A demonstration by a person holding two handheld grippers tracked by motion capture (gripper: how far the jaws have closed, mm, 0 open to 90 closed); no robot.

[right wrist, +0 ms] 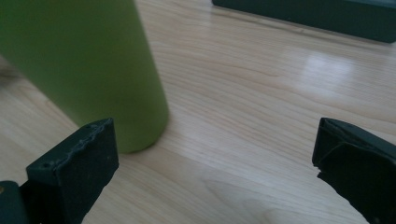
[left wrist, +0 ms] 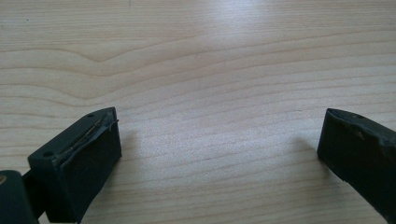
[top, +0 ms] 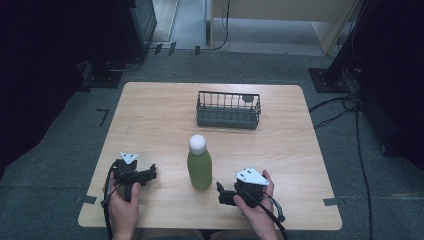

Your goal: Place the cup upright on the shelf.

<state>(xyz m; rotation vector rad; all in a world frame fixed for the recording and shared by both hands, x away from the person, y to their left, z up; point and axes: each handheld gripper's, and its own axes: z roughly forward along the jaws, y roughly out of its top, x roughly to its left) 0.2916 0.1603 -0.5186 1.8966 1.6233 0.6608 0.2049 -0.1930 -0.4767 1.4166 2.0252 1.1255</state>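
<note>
A green bottle (top: 199, 169) with a white round cap (top: 197, 143) stands upright near the middle of the wooden table (top: 150, 115). My left gripper (top: 149, 173) rests low on the table to the bottle's left, held by a hand, jaws pointing toward the bottle. In its own view the left gripper (left wrist: 219, 126) is open over bare wood. My right gripper (top: 221, 193) sits just right of the bottle's base. In the right gripper view the right gripper (right wrist: 215, 130) is open, and the bottle (right wrist: 88, 60) stands close ahead, beside the left jaw and outside the gap.
A dark wire basket (top: 228, 111) stands behind the bottle toward the table's far edge; its base (right wrist: 317, 14) crosses the top of the right gripper view. Cables trail on the floor at right (top: 345, 107). Bare wood lies between bottle and basket.
</note>
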